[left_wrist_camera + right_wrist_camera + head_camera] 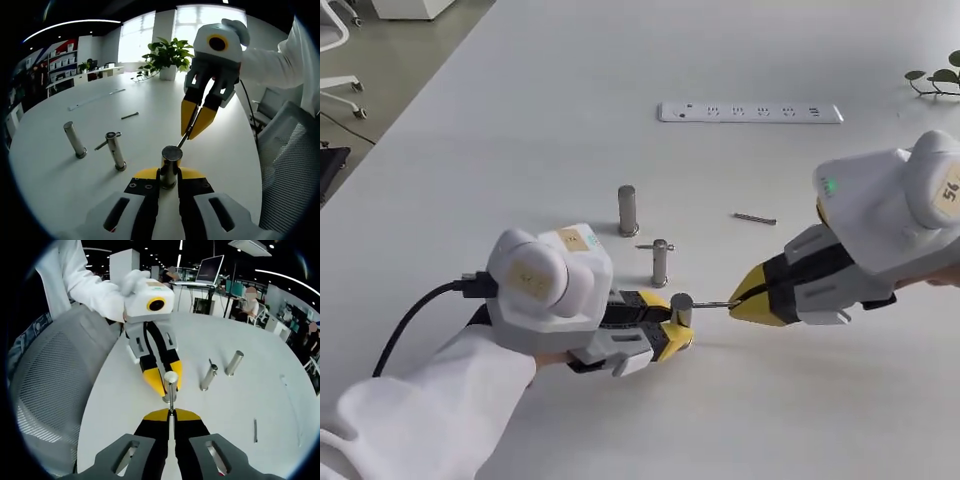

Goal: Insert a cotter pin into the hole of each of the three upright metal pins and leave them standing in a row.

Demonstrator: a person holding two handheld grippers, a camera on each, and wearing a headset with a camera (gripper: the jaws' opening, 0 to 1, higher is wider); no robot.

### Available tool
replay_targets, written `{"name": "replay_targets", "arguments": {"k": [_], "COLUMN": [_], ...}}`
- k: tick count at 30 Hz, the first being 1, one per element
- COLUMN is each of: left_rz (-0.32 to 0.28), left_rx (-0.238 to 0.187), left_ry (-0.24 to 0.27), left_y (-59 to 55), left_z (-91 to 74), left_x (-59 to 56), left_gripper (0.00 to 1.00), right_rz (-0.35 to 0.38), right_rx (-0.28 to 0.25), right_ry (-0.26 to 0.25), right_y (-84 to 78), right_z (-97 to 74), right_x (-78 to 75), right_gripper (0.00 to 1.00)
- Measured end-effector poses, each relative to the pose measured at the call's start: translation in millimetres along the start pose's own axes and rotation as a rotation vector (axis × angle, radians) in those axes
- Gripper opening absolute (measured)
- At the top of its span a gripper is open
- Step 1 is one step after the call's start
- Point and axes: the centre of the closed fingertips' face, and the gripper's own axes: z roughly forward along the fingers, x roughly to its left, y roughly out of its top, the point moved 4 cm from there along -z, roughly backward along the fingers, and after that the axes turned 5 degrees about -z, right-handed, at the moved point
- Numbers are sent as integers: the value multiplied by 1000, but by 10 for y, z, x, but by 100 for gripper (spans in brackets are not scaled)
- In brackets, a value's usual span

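Pinching cotter pin (712, 304), apparently, right hand-held gripper (738, 300)

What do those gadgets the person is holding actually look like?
The left gripper and right gripper are rounded white shells with grey frames and black jaws tipped yellow. A black cable runs from the left one; the right has a green light. The sleeve is white.

far pin (628, 210) and middle pin (660, 262) upright as obstacles, loose cotter pin (754, 218) nearby, bare table (520, 150) around
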Motion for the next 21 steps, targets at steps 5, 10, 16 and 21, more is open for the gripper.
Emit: {"name": "replay_targets", "arguments": {"k": [5,10,16,21], "left_rz": [-25,-47,-65,-66], "left_rx": [-10,-18,-31,-34], "left_ry": [12,15,10,9], "left_y": [-5,-8,-12,-13], "left_z": [-1,0,3,6], "left_x": [1,3,-1,0], "left_gripper": [12,12,12,12], "right_rz": [30,37,27,2], "right_rx": [-14,-17,-8,4], "right_ry": [-2,-8,6,9], "right_y": [20,41,91,131], "right_z": [75,144,207,244], "right_x": [6,-6,-37,-45], "right_gripper": [0,0,0,0]}}
